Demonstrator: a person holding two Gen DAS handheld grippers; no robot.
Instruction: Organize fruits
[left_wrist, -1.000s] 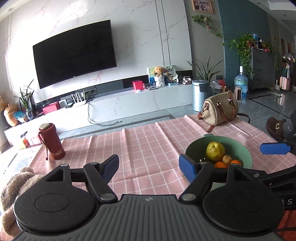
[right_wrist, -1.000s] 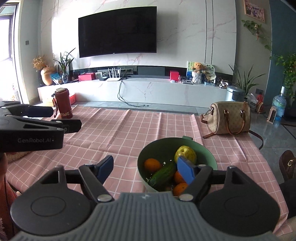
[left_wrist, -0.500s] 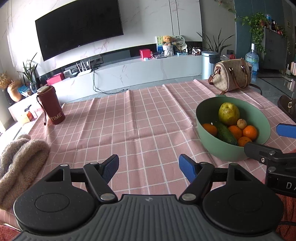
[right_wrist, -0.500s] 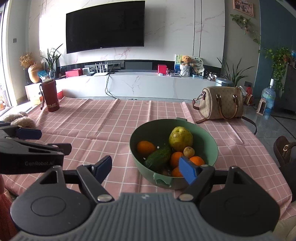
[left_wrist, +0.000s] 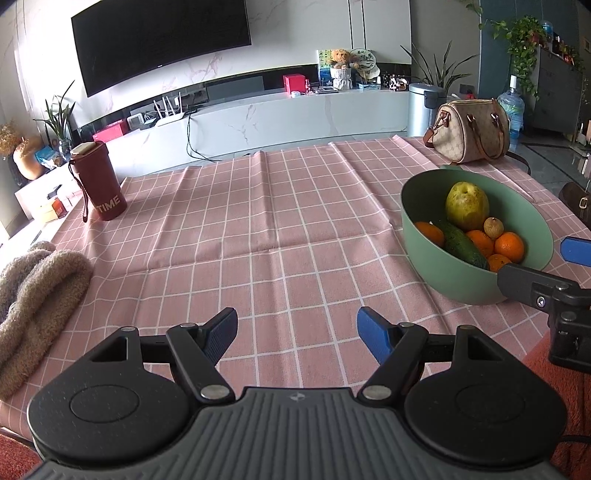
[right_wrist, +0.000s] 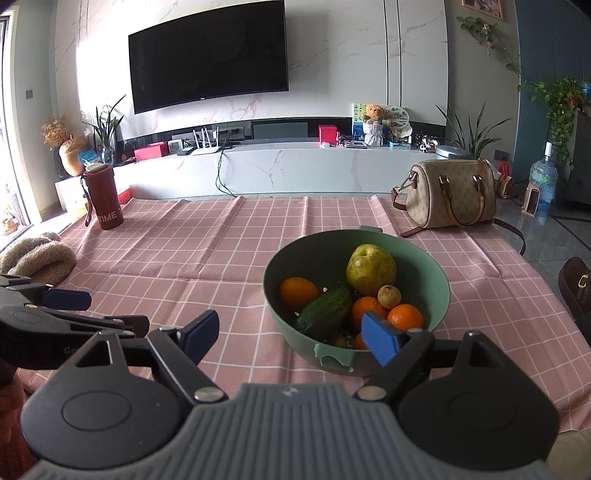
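A green bowl (left_wrist: 458, 280) (right_wrist: 441, 295) stands on the pink checked tablecloth at the right. It holds a yellow-green pear (left_wrist: 467, 201) (right_wrist: 371, 269), a dark green cucumber (left_wrist: 461, 243) (right_wrist: 325, 312), several oranges (right_wrist: 298, 291) and a small brown fruit (right_wrist: 389, 296). My left gripper (left_wrist: 297, 334) is open and empty, above bare cloth left of the bowl. My right gripper (right_wrist: 290, 338) is open and empty, just in front of the bowl's near rim.
A dark red tumbler (left_wrist: 98, 181) (right_wrist: 105, 197) stands at the far left. A beige knitted cloth (left_wrist: 33, 291) (right_wrist: 37, 256) lies at the left edge. A tan handbag (left_wrist: 467, 131) (right_wrist: 448, 194) sits at the far right corner. A TV console lies beyond the table.
Both grippers have risen and pulled back, so the views look down more on the table. The bowl's contents show more fully. Both stay open.
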